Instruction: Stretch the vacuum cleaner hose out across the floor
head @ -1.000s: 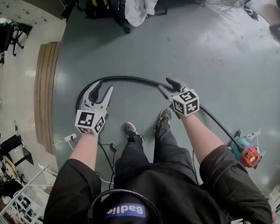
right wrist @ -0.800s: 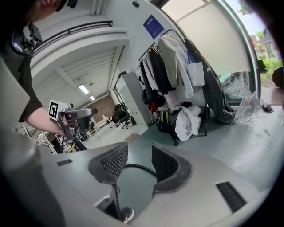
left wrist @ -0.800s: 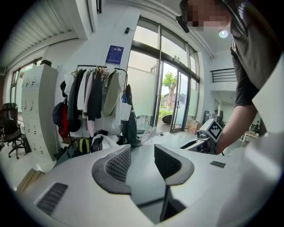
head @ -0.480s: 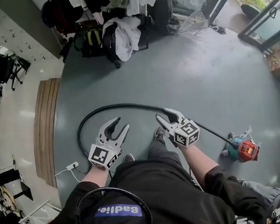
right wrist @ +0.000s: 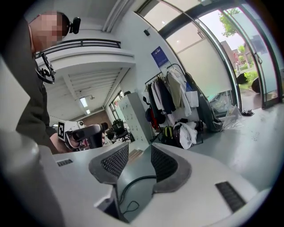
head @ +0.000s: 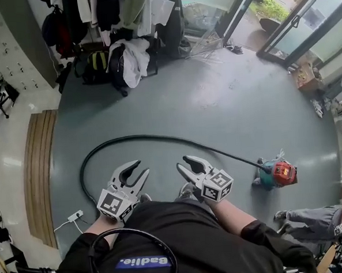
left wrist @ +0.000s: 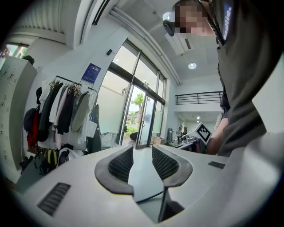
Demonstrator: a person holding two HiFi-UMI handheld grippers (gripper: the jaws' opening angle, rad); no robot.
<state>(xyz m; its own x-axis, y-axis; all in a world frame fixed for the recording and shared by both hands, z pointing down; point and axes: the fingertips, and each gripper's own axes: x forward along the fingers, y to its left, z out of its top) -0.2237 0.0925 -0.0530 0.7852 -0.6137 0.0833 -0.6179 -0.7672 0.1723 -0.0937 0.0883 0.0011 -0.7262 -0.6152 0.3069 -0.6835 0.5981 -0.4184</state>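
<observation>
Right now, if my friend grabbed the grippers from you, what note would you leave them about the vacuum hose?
Left gripper: open and empty; its jaws have just been closing a little.
Right gripper: the same.
Both are held in front of the person, clear of the hose.
Hose: on the grey floor, running from the vacuum cleaner on the right and curling back in a hook on the left.
Done: most of it lies stretched out.
Left: probably pull the hooked end straight.
</observation>
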